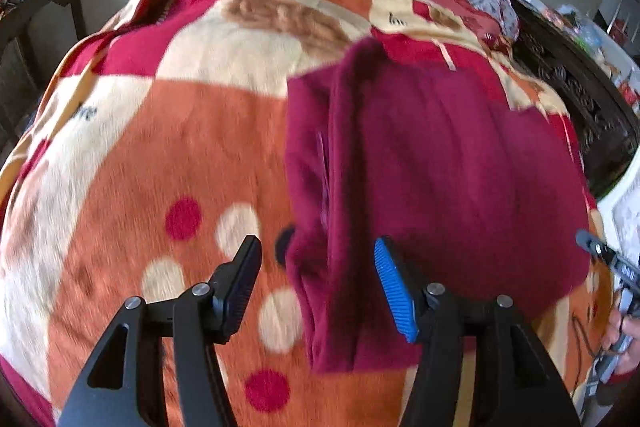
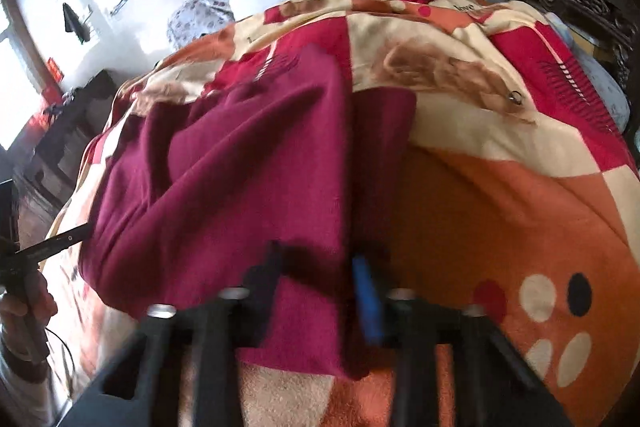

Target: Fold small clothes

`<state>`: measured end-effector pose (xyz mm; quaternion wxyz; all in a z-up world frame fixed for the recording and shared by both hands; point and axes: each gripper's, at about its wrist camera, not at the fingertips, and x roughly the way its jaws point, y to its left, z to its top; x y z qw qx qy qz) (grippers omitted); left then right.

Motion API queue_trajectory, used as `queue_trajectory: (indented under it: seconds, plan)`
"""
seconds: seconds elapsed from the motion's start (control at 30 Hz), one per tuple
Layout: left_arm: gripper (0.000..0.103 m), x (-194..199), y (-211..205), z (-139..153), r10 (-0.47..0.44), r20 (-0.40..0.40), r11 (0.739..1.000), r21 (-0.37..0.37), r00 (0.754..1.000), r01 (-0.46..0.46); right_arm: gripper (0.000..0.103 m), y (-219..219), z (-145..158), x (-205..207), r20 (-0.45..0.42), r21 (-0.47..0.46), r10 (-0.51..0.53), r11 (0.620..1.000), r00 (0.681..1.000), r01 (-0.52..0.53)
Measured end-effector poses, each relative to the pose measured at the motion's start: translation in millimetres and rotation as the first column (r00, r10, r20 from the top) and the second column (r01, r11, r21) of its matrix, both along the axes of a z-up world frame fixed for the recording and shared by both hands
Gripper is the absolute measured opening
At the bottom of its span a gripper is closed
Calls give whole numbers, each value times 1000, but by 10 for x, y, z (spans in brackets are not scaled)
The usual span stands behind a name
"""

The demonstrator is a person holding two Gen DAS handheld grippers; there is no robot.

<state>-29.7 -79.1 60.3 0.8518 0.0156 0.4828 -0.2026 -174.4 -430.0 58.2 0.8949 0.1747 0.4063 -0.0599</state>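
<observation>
The left gripper (image 1: 316, 287) stands apart around the near left edge of the maroon garment (image 1: 440, 179) lying on the patterned blanket (image 1: 168, 147); that edge could slip free and undo the fold. The right gripper (image 2: 316, 291), blurred, seems narrowly parted over the cloth's other near corner. The blanket's small lettering (image 1: 397, 21) is unreadable.

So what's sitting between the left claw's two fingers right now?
In the left wrist view, the left claw stands open, with the near edge of the maroon garment between its fingers, untouched.
</observation>
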Motion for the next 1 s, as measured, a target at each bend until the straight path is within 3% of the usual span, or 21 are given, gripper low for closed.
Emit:
queue_trajectory:
  seconds: [0.03, 0.1, 0.33, 0.5, 0.7, 1.0]
  plan:
    - [58, -48, -11, -56, -7, -1, 1000, 17, 1000, 7, 13, -1, 11, -17, 4, -10, -5, 1000, 1000, 5]
    - [58, -99, -20, -130, -8, 0, 999, 39, 1000, 8, 8, -49, 57, -79, 22, 5, -20, 1000, 1000, 20]
    - [58, -191, 88, -259, 38, -17, 999, -19, 999, -38, 7, -34, -56, -105, -50, -58, -49, 997, 998, 46]
    - [58, -273, 128, -236, 45, -10, 999, -23, 999, -45, 14, -68, 252, -204, 38, 56, -108, 993, 993, 106]
    - [58, -337, 182, -225, 59, 17, 998, -38, 998, -58, 39, 647, 672, 201, 114, 58, 83, 994, 990, -90]
    - [58, -328, 271, -292, 82, -7, 989, -124, 997, -82, 39, 2028, 593, 1536, 46, 55, 311, 948, 949, -313]
